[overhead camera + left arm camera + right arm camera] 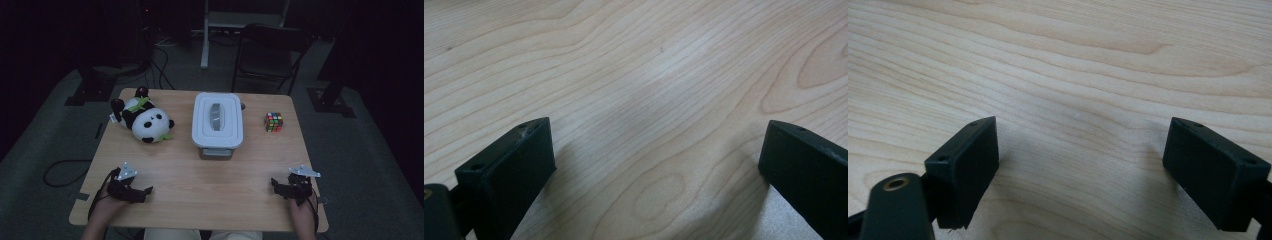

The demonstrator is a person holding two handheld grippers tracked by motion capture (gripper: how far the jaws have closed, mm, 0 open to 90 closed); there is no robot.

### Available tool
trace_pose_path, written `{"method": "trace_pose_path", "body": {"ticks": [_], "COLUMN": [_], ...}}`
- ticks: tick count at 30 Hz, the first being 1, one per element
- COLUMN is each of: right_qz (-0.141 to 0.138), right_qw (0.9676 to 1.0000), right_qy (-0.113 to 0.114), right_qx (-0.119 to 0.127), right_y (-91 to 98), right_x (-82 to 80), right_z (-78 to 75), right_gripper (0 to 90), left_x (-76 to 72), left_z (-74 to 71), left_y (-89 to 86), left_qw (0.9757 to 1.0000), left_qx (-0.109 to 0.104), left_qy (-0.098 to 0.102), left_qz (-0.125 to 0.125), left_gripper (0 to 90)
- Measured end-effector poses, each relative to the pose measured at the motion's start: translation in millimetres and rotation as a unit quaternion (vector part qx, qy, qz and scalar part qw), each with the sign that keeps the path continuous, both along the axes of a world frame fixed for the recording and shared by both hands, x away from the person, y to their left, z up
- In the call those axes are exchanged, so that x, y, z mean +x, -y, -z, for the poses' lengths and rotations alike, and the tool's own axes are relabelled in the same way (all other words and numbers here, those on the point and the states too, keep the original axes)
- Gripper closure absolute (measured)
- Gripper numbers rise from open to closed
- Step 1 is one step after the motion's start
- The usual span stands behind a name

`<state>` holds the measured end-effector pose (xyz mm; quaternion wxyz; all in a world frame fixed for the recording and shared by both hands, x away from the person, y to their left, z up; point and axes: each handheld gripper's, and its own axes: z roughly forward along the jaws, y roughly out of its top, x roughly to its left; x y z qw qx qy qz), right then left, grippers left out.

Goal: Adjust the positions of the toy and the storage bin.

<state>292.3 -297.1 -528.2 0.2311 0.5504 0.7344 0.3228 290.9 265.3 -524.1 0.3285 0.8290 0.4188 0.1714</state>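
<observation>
A plush panda (144, 120) lies on its side at the back left of the wooden table (200, 175). A white lidded box (218, 121) with a grey handle stands at the back middle. To its right sits a colour cube (273, 122). My left gripper (146, 192) rests near the front left edge, held by a hand, its jaws apart over bare wood (654, 125). My right gripper (276, 184) rests near the front right edge, also held by a hand, jaws spread wide with only wood (1083, 130) between them.
A dark folding chair (270, 50) stands behind the table, with a metal stand (205, 35) beside it. Cables trail on the grey floor at the left (62, 172). Bare wood lies between the two grippers.
</observation>
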Motion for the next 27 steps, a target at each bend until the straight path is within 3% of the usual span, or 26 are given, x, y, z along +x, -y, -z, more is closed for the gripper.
{"method": "trace_pose_path", "body": {"ticks": [12,16,21,27], "right_qz": [0.022,0.033,0.033,0.024], "right_qw": [0.9998,0.9995,0.9994,0.9997], "right_qy": [-0.001,-0.004,-0.004,-0.004], "right_qx": [0.002,-0.003,-0.004,0.0], "right_y": [1.6,-2.3,-3.5,-8.4], "right_x": [0.6,3.3,5.5,10.9], "right_z": [-0.2,-0.1,-0.1,-0.4], "right_gripper": [14.3,11.9,11.6,11.7], "left_x": [6.0,13.0,14.8,21.0], "left_z": [-0.2,-1.5,-2.5,-6.6], "left_y": [1.4,5.9,15.7,22.6], "left_qw": [1.0,0.9997,1.0,0.9999], "left_qx": [-0.001,-0.024,-0.006,-0.005], "left_qy": [0.0,-0.001,0.004,0.011], "left_qz": [0.004,0.0,-0.001,0.001], "left_gripper": [2.1,2.1,2.1,2.1]}}
